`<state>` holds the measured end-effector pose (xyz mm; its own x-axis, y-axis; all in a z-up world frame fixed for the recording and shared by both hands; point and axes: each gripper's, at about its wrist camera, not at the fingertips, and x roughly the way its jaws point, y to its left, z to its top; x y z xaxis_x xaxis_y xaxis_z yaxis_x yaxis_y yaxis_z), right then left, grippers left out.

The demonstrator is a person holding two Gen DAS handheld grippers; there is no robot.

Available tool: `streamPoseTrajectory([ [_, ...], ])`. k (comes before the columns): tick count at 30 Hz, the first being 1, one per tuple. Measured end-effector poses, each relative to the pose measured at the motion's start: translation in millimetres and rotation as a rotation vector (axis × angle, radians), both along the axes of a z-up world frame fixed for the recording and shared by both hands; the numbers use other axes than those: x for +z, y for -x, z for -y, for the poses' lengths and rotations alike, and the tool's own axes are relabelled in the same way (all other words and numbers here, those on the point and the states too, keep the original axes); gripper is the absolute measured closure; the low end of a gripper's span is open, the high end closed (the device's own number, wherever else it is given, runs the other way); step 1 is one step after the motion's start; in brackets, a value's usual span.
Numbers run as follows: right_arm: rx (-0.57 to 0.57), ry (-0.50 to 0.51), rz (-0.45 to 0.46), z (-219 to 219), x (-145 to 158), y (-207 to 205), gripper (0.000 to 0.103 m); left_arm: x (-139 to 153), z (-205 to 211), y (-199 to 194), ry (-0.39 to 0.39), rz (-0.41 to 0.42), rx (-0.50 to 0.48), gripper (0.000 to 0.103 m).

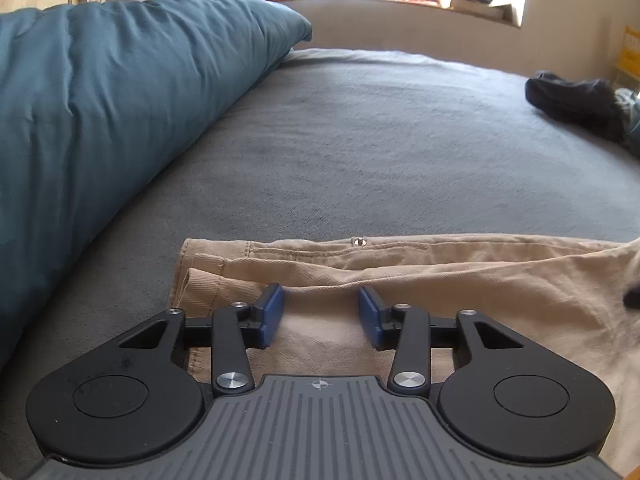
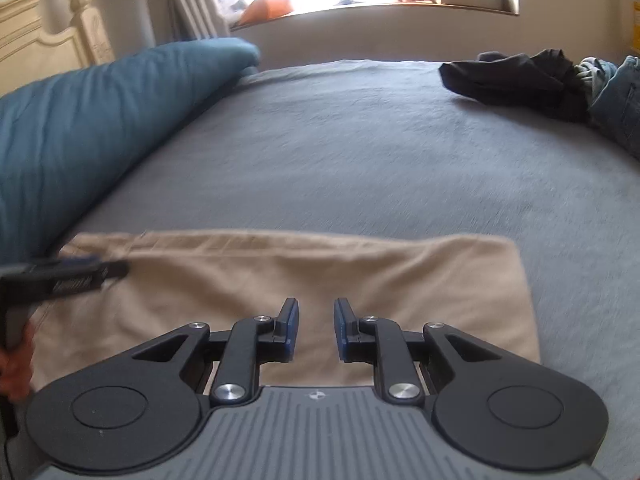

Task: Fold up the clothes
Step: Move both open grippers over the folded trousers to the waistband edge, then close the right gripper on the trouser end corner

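Observation:
Folded tan trousers (image 1: 440,280) lie flat on the grey bed sheet (image 1: 380,140), waistband and a metal button (image 1: 357,241) at their far edge. My left gripper (image 1: 321,300) hovers over the trousers' left end, open, nothing between its blue pads (image 1: 272,312). In the right wrist view the same tan trousers (image 2: 280,280) form a rectangle, and my right gripper (image 2: 316,312) sits above their near middle, jaws slightly apart and empty. The left gripper (image 2: 108,270) shows there blurred at the left edge, held by a hand (image 2: 16,364).
A big teal pillow (image 1: 100,120) runs along the bed's left side. A heap of dark clothes (image 2: 516,76) and blue jeans (image 2: 616,100) lies at the far right. A window ledge (image 2: 360,8) with clutter and a cream headboard (image 2: 48,36) stand behind.

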<state>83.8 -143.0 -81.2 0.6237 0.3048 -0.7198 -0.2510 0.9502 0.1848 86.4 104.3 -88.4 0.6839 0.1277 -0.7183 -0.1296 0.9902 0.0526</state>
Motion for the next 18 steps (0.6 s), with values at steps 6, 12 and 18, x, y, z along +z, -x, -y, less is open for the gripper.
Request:
streamPoseTrajectory([
  [6, -0.058, -0.006, -0.071, 8.1, -28.8, -40.7, 0.082, 0.0, 0.8, -6.0, -0.023, -0.035, 0.027, 0.045],
  [12, -0.057, -0.052, -0.114, 16.5, -5.5, -20.8, 0.079, -0.5, 6.8, -4.2, -0.07, -0.043, 0.038, 0.038],
  [18, 0.111, -0.062, -0.114, 5.2, 2.5, 20.6, 0.072, 0.1, 9.0, -5.2, -0.083, -0.055, 0.046, 0.036],
])
